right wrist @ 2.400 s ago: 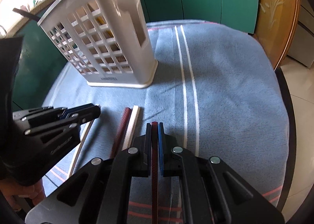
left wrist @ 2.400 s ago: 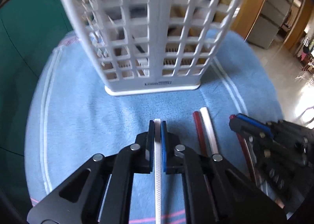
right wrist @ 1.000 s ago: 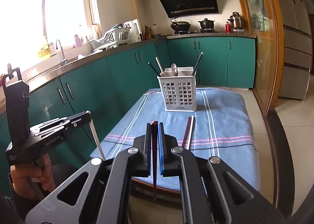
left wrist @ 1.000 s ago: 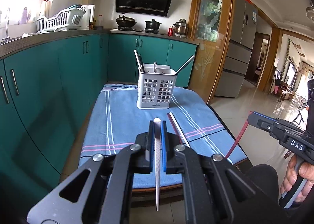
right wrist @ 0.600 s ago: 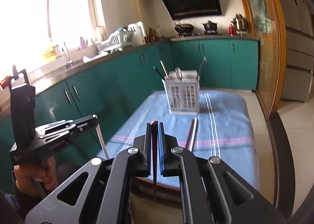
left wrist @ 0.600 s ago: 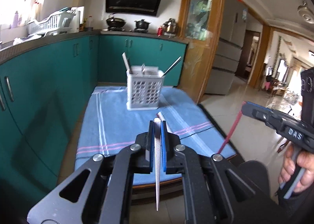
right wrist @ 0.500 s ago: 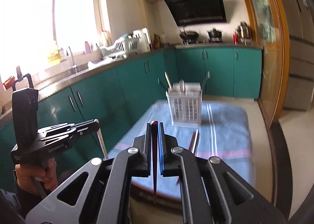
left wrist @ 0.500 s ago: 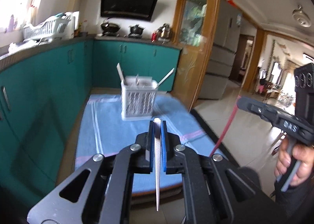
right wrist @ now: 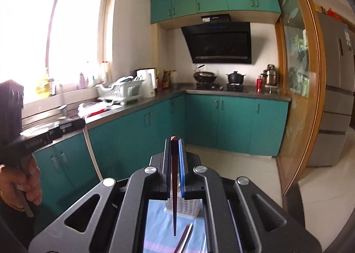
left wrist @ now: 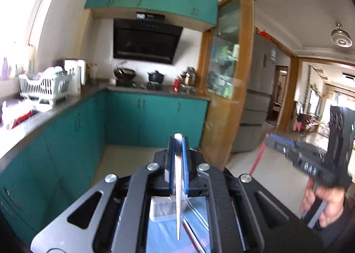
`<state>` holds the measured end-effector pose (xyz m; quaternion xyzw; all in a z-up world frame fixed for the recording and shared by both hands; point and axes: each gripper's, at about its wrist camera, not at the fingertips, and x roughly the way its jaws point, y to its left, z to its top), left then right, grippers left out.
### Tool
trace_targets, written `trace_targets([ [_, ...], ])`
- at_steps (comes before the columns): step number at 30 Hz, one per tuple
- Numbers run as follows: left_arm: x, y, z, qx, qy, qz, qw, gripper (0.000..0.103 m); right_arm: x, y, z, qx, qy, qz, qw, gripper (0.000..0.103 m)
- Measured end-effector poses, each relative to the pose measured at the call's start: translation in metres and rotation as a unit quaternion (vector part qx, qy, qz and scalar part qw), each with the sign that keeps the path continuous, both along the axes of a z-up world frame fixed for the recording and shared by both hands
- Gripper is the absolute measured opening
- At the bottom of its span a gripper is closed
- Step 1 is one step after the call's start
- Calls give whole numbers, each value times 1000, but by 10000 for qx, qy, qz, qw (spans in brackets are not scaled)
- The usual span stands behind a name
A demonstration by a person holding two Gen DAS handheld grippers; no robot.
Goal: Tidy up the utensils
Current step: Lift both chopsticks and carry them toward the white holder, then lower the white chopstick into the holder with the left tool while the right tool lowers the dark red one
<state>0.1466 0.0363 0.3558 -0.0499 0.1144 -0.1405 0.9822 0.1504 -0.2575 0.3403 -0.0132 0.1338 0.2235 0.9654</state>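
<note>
**Two chopsticks lifted, two on the cloth**

The left hand-held gripper [left wrist: 178, 142] is closed on one white chopstick [left wrist: 178, 188]. The right hand-held gripper [right wrist: 175, 142] is closed on one dark red chopstick [right wrist: 174, 188]. Both chopsticks hang point-down, high above the blue cloth [right wrist: 155, 224]. Below, one white utensil basket [right wrist: 188, 207] stands on the cloth, and two more chopsticks [right wrist: 185, 238] lie just in front of it.
</note>
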Motion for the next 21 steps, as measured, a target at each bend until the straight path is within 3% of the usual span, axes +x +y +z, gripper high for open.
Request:
trace_targets([
  [5,73,-7,22,19,23,157,9999,6,65,14,4,104,-89,-213,9997,6],
  [9,125,-13,17,-9,123,217,9997,6,114,19,-6,286,-67,-369,9989,6],
  [13,163,-16,-14,-76,169,284,9994,6,154,23,-33,439,37,-501,9978,6],
  [17,197,-21,-62,21,298,336,9990,6,185,32,-73,396,172,-573,9974,6],
  [21,221,-10,-115,-198,574,399,9974,6,205,42,-112,278,457,-596,9968,6],
])
